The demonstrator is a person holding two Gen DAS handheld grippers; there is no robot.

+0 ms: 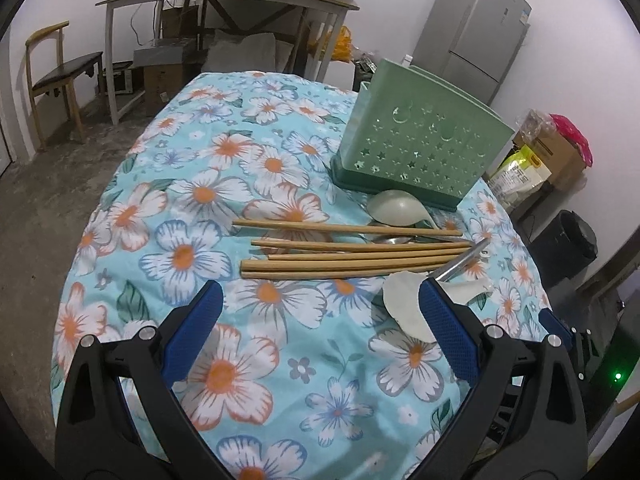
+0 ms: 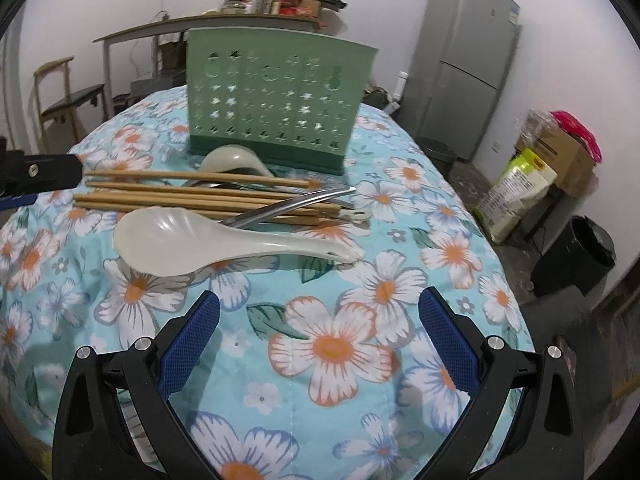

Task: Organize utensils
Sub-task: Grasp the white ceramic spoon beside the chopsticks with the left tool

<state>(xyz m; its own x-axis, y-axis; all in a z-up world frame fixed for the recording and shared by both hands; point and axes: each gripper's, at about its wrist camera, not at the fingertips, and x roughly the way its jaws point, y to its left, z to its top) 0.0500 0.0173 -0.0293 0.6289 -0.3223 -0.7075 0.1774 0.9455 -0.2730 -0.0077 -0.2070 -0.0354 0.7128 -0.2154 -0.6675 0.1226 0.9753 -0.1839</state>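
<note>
The left tool (image 1: 320, 304) hides part of the white spoon (image 2: 224, 242), and a steel utensil (image 2: 288, 206) lies half buried among the chopsticks (image 2: 200, 200) — its head cannot be made out. All rest on the floral counter (image 2: 332, 344), the green holder (image 2: 276, 104) at 12 o'clock behind them. Fridge (image 2: 468, 60) at 1 o'clock. Both tools gape, empty — the right tool (image 2: 319, 312) too.

text: none legible | fridge (image 1: 478, 28) label: too blurred | bag (image 2: 516, 188) print: unreadable
</note>
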